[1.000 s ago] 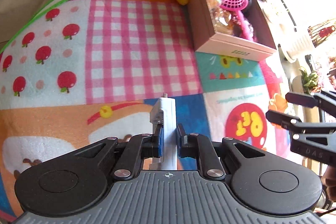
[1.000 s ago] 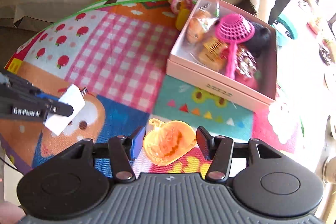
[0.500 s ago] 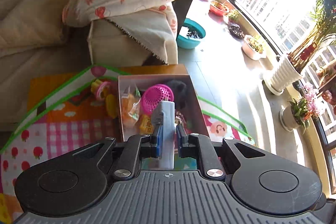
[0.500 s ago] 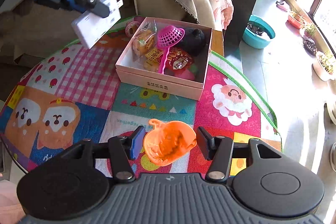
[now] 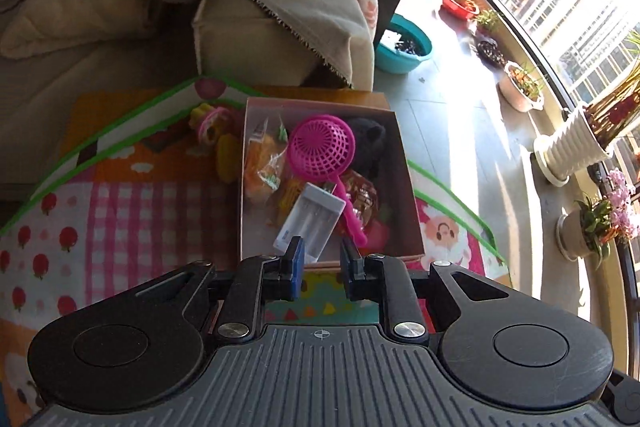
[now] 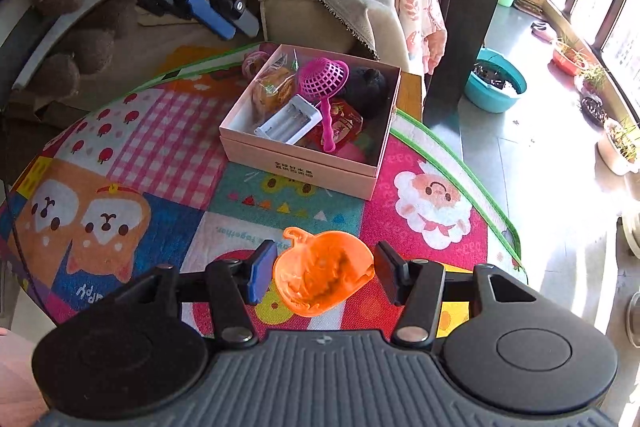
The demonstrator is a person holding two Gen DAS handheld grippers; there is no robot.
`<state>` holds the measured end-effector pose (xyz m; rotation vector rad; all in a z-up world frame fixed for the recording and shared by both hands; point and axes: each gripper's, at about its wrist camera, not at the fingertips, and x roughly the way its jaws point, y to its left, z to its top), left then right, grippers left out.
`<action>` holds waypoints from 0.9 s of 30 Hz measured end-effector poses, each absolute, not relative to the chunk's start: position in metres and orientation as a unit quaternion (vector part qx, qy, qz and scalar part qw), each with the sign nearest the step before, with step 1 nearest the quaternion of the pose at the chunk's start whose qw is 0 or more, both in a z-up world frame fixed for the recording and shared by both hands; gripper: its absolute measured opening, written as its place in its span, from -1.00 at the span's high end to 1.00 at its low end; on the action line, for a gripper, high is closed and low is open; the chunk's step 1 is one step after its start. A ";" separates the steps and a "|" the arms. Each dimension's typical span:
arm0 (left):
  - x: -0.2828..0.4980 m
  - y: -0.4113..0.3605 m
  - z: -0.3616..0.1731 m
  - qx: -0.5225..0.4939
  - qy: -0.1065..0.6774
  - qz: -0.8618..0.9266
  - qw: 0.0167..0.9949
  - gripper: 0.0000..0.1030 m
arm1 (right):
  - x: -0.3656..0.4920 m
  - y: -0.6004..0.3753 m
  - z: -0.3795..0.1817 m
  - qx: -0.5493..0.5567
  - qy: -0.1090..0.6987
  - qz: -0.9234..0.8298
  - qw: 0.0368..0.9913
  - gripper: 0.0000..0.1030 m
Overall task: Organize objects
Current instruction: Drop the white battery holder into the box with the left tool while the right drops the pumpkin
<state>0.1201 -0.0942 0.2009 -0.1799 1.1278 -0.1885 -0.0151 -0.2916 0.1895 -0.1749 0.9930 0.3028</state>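
The white battery charger (image 5: 312,223) (image 6: 290,121) lies loose in the pink box (image 5: 316,101) (image 6: 296,163), on top of snack packets and beside the pink strainer (image 5: 322,151) (image 6: 322,79). My left gripper (image 5: 320,259) (image 6: 234,27) hovers above the box's near-left side. Its jaws are opening and nothing is between them. My right gripper (image 6: 322,271) hangs over the mat in front of the box, shut on an orange translucent pumpkin (image 6: 322,277) that is held off the mat.
A colourful play mat (image 6: 160,131) covers the round table. Pink and yellow toys (image 5: 212,131) lie by the box's far left corner. A sofa arm with a blanket (image 5: 280,27) stands behind, and a teal basin (image 5: 404,45) and plant pots (image 5: 568,147) are on the floor.
The left gripper carried the charger up from the mat to over the box and let go; the charger now lies inside. The right gripper rose with the pumpkin, then held still.
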 end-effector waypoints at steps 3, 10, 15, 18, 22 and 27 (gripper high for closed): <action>0.100 -0.083 0.182 -0.089 0.559 -0.079 0.821 0.60 | -0.004 -0.288 0.196 -0.075 0.466 0.145 0.870 -0.04; 0.072 -0.047 0.170 -0.103 0.581 -0.063 0.805 0.60 | 0.069 -0.263 0.224 -0.071 0.427 0.140 0.890 -0.04; 0.063 -0.011 0.175 -0.123 0.579 -0.046 0.804 0.60 | 0.130 -0.246 0.241 -0.079 0.398 0.107 0.908 -0.05; 0.060 0.009 0.168 -0.138 0.582 -0.032 0.801 0.60 | 0.157 -0.243 0.240 -0.064 0.410 0.090 0.905 -0.49; 0.060 0.029 0.150 -0.153 0.598 -0.020 0.787 0.60 | 0.163 -0.236 0.224 -0.049 0.434 0.096 0.894 -0.59; 0.072 0.043 0.137 -0.166 0.599 -0.032 0.783 0.60 | 0.132 -0.222 0.177 -0.069 0.490 0.101 0.863 -0.59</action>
